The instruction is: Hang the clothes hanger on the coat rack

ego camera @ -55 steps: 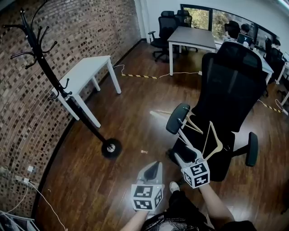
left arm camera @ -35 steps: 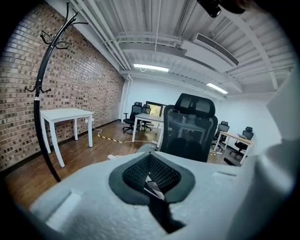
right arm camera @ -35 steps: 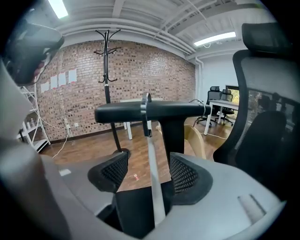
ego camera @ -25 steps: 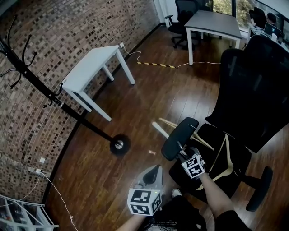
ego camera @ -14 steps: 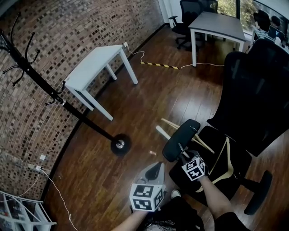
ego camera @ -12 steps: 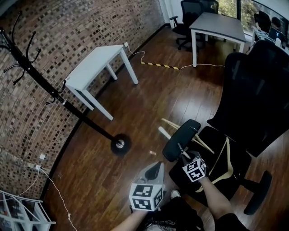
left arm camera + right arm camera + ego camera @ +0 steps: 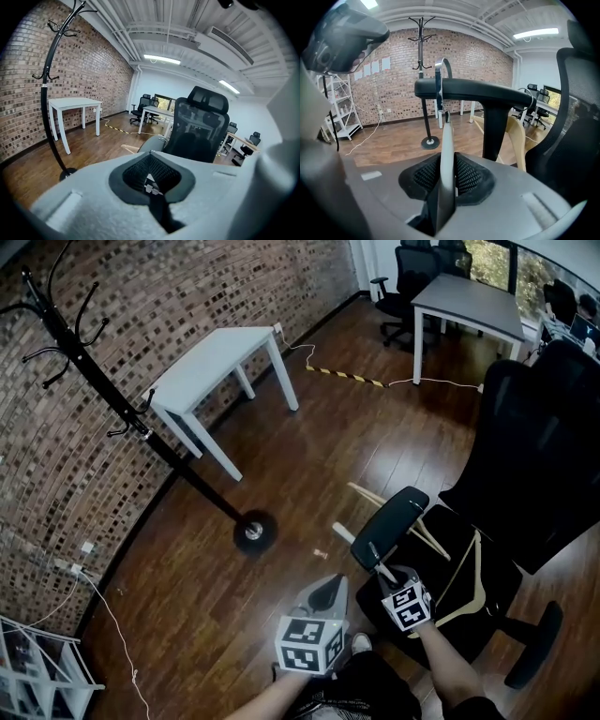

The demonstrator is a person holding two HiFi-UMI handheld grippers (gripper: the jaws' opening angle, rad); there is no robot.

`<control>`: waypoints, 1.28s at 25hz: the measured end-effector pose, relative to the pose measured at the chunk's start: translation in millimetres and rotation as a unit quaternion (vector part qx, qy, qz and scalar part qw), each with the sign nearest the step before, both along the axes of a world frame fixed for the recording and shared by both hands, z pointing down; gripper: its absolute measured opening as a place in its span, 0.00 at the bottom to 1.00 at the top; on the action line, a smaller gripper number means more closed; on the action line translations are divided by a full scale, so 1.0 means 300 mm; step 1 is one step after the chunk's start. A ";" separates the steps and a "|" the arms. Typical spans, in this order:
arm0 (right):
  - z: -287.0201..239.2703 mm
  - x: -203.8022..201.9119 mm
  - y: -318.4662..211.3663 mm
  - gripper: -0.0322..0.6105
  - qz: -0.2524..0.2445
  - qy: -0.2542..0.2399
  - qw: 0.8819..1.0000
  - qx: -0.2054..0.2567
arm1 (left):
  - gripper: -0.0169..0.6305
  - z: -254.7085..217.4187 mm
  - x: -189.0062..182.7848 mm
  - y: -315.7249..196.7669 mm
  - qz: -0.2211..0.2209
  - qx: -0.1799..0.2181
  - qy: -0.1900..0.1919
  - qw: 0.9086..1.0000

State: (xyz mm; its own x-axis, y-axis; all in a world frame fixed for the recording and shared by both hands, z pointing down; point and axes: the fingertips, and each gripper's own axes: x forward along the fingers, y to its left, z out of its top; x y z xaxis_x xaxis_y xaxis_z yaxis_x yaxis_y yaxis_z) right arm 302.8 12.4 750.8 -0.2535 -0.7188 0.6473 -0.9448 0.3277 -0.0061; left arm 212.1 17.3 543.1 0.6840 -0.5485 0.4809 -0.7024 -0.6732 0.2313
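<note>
Low in the centre of the right gripper view, the right gripper (image 7: 446,165) clamps a pale wooden part of the clothes hanger (image 7: 443,136), its metal hook rising by the chair armrest (image 7: 487,93) above, while the left gripper (image 7: 150,182) sits closed and empty.

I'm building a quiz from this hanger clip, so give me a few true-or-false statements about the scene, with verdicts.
1. The right hand-held gripper is shut on the hanger. True.
2. The hanger already hangs on the coat rack. False: it lies on the black office chair, poking out under the armrest.
3. The left hand-held gripper holds nothing. True.
4. The coat rack stands on carpet. False: its base rests on the wooden floor, beside the brick wall.
</note>
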 end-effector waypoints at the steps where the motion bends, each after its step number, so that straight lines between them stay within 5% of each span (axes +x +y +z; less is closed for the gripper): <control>1: -0.013 -0.014 0.007 0.18 0.000 -0.002 1.000 0.000 | 0.03 -0.007 -0.009 0.001 -0.002 -0.001 0.002 1.000; 15: -0.153 -0.355 0.070 0.17 -0.084 -0.046 0.995 -0.005 | 0.03 -0.026 -0.236 -0.060 -0.095 -0.010 0.018 0.995; 26: -0.548 -0.742 -0.165 0.18 -0.209 -0.112 0.971 0.036 | 0.03 -0.169 -0.666 -0.252 -0.251 0.033 0.032 0.967; 32: -0.719 -0.936 -0.351 0.18 -0.249 -0.112 0.960 0.056 | 0.03 -0.265 -0.891 -0.362 -0.288 0.058 0.051 0.955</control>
